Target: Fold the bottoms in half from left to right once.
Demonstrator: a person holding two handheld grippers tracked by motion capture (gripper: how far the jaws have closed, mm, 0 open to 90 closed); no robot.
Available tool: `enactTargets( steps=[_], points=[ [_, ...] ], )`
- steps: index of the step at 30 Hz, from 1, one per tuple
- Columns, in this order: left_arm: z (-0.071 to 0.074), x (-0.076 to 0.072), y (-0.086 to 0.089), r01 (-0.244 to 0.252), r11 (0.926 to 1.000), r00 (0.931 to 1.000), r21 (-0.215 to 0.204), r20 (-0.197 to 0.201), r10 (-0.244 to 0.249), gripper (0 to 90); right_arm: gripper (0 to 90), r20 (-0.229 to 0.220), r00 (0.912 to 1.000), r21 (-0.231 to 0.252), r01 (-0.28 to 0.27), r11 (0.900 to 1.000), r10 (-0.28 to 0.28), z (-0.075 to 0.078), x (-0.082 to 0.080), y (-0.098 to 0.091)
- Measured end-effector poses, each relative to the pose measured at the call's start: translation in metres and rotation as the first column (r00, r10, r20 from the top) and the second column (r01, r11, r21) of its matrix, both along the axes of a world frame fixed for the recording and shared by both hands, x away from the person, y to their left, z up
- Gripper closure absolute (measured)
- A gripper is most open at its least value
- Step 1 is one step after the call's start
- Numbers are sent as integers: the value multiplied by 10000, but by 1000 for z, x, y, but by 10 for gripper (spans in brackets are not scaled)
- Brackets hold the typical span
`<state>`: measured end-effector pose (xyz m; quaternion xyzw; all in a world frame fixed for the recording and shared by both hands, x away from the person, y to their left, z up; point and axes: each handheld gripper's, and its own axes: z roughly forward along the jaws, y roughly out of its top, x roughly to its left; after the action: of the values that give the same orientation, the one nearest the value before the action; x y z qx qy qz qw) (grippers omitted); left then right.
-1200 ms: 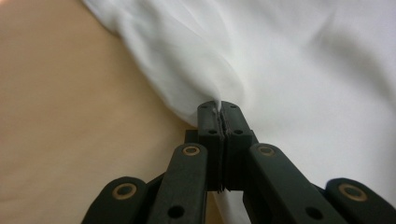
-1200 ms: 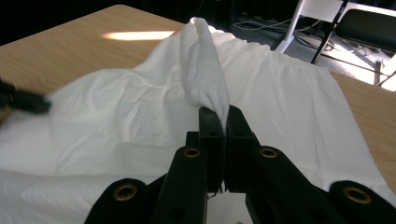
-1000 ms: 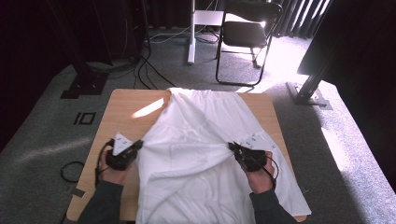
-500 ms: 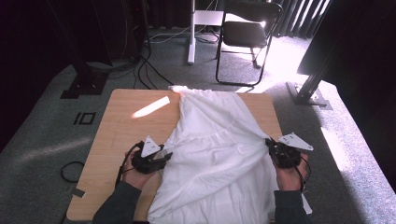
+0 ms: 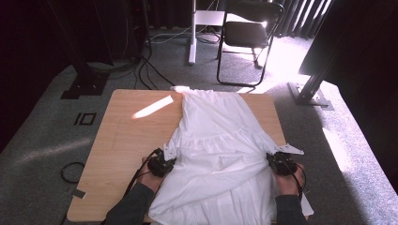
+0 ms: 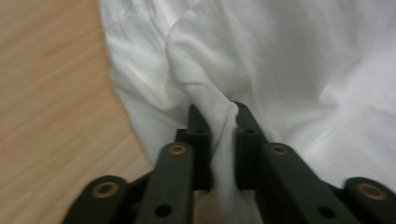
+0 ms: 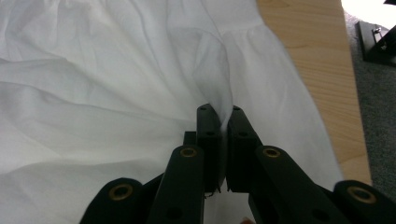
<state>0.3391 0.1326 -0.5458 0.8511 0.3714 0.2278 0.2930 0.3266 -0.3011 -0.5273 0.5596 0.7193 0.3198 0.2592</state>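
A white tiered dress point(image 5: 218, 154) is spread lengthwise down the middle of a light wooden table point(image 5: 126, 140) in the high view, its narrow top near the far edge at the upper centre of the frame and its wide skirt running off the near edge at the bottom. The left gripper point(image 5: 163, 162) is seen at the lower left of centre in that view, at the left edge of the skirt, with the person's hand and dark sleeve point(image 5: 129, 208) coming in from the bottom. In the left gripper view, a twisted bunch of white cloth point(image 6: 219, 126) is clamped between the black jaws, which have just been closing onto it, and bare wood is seen at the left of the frame. The right gripper point(image 5: 280, 163) is seen at the lower right of the high view, at the right edge of the skirt near the table's right side. In the right gripper view its jaws are drawn almost together on a thin fold of the dress point(image 7: 223, 109), with the skirt's hem and a strip of table at the upper right. Folds are pulled across the skirt between the two grippers. A black folding chair point(image 5: 248, 33) stands on the grey carpet beyond the table, at the top of the high view.
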Motion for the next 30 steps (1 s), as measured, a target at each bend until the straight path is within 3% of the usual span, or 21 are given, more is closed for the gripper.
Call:
enactTargets(
  steps=[3, 6, 10, 12, 14, 15, 16, 17, 18, 19, 20, 21, 22, 25, 28, 30],
  points=[
    [2, 5, 11, -252, 9987, 9996, 450, 174, 244, 859, 855, -69, 9994, 76, -338, 9994, 339, -2, -2, 6],
    [6, 17, 35, -936, 9936, 9954, 628, 284, 920, 865, 860, -62, 9951, 499, -983, 9939, 987, -4, -8, 17],
    [15, 31, 69, -2038, 9784, 9784, 345, 428, 2023, 869, 866, 171, 9799, 1129, -1994, 9734, 1988, -3, -13, 39],
    [22, 31, 81, -2406, 9705, 9700, -131, 311, 2409, 870, 867, 283, 9710, 1261, -2390, 9628, 2373, 0, -14, 51],
    [36, 22, 87, -2204, 9703, 9734, -995, 417, 2254, 869, 868, 494, 9665, 847, -2554, 9631, 2520, 8, -15, 61],
    [46, 14, 87, -1707, 9713, 9809, -1658, 644, 1834, 869, 868, 745, 9639, 698, -2607, 9629, 2555, 14, -17, 62],
    [57, 4, 87, -1047, 9671, 9872, -2318, 933, 1292, 868, 869, 1183, 9610, 732, -2596, 9629, 2501, 24, -20, 60],
    [65, -5, 86, -516, 9629, 9892, -2651, 1191, 858, 866, 872, 1785, 9576, 774, -2429, 9670, 2262, 35, -25, 55],
    [70, -12, 83, -282, 9673, 9885, -2520, 1365, 643, 862, 875, 2259, 9569, 770, -2044, 9758, 1826, 46, -28, 48],
    [71, -16, 79, -254, 9769, 9881, -2120, 1431, 567, 847, 875, 2553, 9580, 794, -1557, 9846, 1309, 53, -30, 41],
    [70, -17, 77, -255, 9814, 9892, -1905, 1372, 523, 812, 875, 2643, 9603, 751, -1127, 9908, 892, 57, -29, 33],
    [66, -16, 76, -358, 9839, 9907, -1752, 1229, 579, 758, 875, 2554, 9647, 599, -821, 9948, 643, 56, -27, 28],
    [61, -14, 76, -478, 9851, 9921, -1650, 1066, 660, 715, 874, 2213, 9745, 201, -417, 9989, 362, 49, -22, 21],
    [49, -9, 75, -786, 9808, 9949, -1785, 486, 886, 616, 861, 1156, 9932, -106, -118, 9999, 129, 17, -11, 9],
    [42, -8, 65, -539, 9806, 9984, -1886, 57, 560, 522, 774, 199, 9998, -669, 53, 9977, -40, -13, -4, 8],
    [35, -8, 54, -348, 9875, 9994, -1537, -71, 341, 475, 744, -377, 9992, -896, 69, 9960, -103, -25, 0, 8]
  ],
)
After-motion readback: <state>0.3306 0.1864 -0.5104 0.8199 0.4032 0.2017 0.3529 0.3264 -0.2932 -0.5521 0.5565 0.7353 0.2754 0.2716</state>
